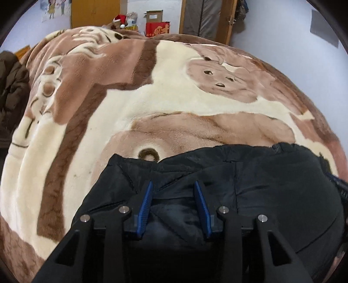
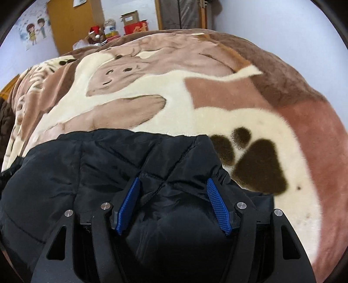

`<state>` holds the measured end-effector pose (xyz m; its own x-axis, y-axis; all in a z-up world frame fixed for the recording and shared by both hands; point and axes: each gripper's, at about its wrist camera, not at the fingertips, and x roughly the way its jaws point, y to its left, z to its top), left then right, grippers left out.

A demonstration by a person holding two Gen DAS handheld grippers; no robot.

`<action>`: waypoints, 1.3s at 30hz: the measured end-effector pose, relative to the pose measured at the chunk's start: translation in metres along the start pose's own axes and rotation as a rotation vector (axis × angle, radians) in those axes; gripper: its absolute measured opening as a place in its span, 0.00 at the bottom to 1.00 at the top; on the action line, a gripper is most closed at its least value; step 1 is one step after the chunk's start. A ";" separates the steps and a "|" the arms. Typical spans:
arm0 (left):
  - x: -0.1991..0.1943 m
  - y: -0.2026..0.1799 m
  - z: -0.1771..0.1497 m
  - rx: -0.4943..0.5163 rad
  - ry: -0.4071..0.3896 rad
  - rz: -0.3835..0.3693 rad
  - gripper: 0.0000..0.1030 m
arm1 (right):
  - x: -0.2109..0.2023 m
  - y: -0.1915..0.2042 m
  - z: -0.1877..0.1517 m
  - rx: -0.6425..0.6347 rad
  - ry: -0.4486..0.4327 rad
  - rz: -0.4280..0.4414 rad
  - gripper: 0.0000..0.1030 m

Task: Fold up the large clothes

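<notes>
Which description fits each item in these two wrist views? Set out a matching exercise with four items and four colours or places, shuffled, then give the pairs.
Items:
1. padded jacket
2. paw print
3. Santa hat
4. claw pads

Descriptions:
A. blue, ridged
B. black, lying on the blanket
C. red and white, beyond the bed's far end
D. dark brown, printed on cream plush

Pairs: 1-B, 2-D, 3-C, 4-A
</notes>
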<state>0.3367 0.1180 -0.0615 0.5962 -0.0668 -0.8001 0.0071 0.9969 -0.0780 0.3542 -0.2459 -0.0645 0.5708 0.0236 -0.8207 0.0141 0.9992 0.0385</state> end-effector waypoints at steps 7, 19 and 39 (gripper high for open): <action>0.017 0.011 0.011 -0.061 0.080 -0.098 0.42 | 0.014 -0.004 0.000 0.013 0.000 0.022 0.62; 0.018 -0.007 0.010 0.032 0.110 -0.042 0.42 | 0.017 -0.003 -0.002 0.018 -0.017 0.022 0.62; 0.033 -0.016 0.010 0.027 -0.012 0.035 0.21 | 0.028 -0.002 0.001 0.018 -0.009 0.017 0.62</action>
<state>0.3642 0.1000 -0.0807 0.6057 -0.0317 -0.7951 0.0074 0.9994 -0.0343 0.3707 -0.2476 -0.0867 0.5786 0.0405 -0.8146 0.0187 0.9978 0.0629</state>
